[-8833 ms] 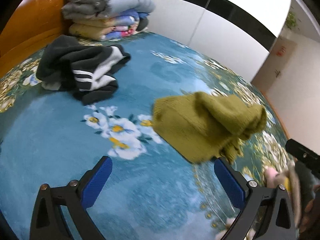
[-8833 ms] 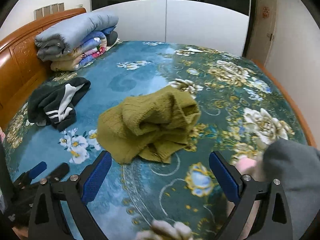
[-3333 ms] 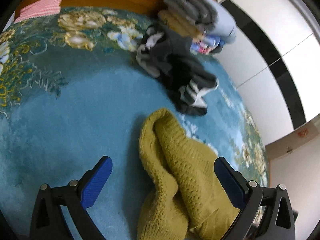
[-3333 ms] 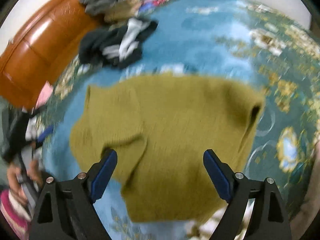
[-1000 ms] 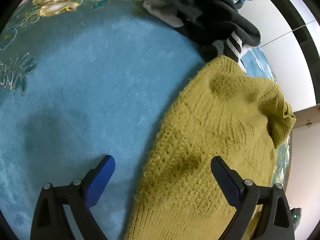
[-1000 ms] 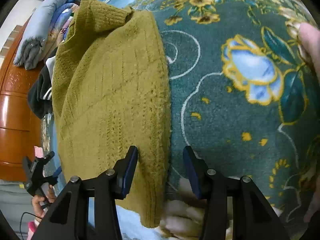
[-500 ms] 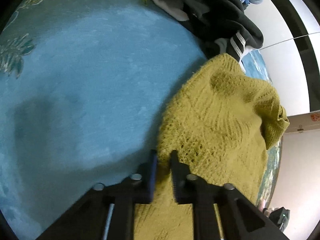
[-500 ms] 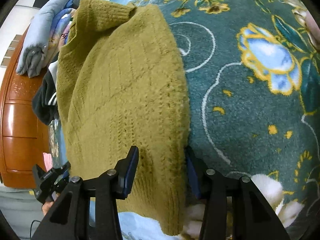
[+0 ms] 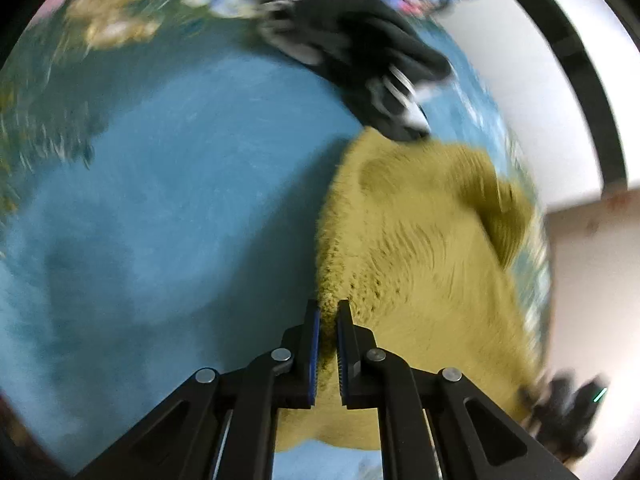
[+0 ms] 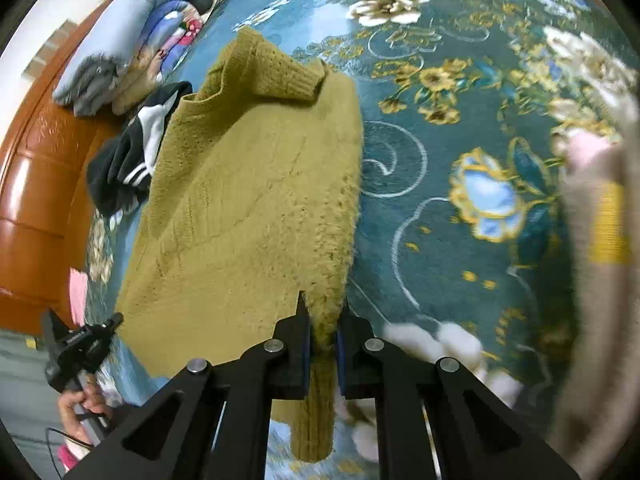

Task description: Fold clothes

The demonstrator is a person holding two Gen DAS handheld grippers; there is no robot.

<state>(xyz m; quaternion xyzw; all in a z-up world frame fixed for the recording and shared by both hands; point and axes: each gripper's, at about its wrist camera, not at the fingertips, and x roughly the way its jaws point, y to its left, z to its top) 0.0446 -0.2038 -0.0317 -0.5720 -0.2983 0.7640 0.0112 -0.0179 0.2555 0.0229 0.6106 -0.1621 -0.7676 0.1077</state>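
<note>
Mustard-yellow knit, thick and fuzzy: the sweater (image 10: 248, 200) looks soft and floppy, light enough to lift yet liable to stretch and sag between two holds, so its side edges near the hem seem the sensible places to take it. Nearest, the right gripper (image 10: 322, 336) has its jaws clamped on one edge, the left gripper (image 9: 328, 344) clamped on the other. Beyond them it lies spread on the blue floral bed (image 10: 460, 128), ribbed collar farthest, beside a black striped garment (image 10: 124, 160).

The left tool (image 9: 327, 316) pinches the olive sweater's (image 9: 420, 240) edge on the blue bed (image 9: 160, 200), dark clothes (image 9: 368, 64) beyond.
</note>
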